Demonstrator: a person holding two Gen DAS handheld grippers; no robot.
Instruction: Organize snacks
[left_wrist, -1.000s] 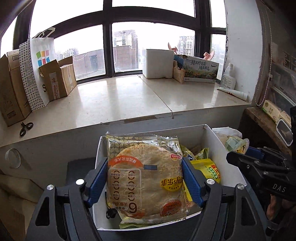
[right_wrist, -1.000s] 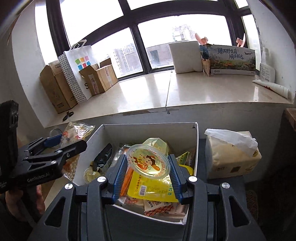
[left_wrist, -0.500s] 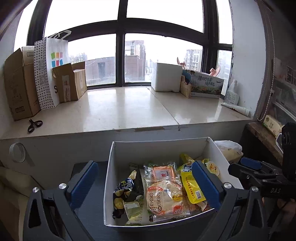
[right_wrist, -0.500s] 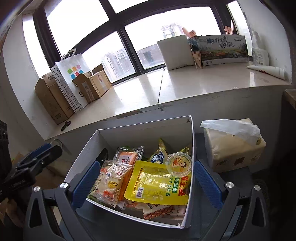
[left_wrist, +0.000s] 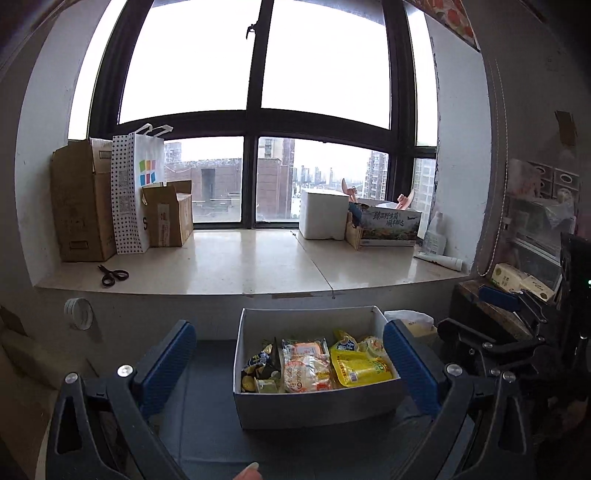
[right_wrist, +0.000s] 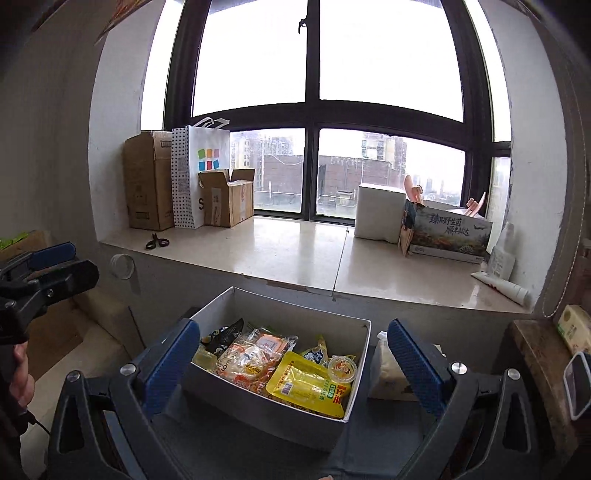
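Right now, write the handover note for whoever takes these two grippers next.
Left gripper: open, nothing between the blue pads; jaws have just been opening after letting go of the round flatbread pack.
Right gripper: open and empty too; jaws just opened, and the small clear jelly cup is out of them.
Things: both lie in the white cardboard box, the cup resting on the flat yellow snack bag, the flatbread pack beside that bag.
Done: these two snacks are boxed.
Left: no loose snack shows outside the box in either view, so look around before the next grab.
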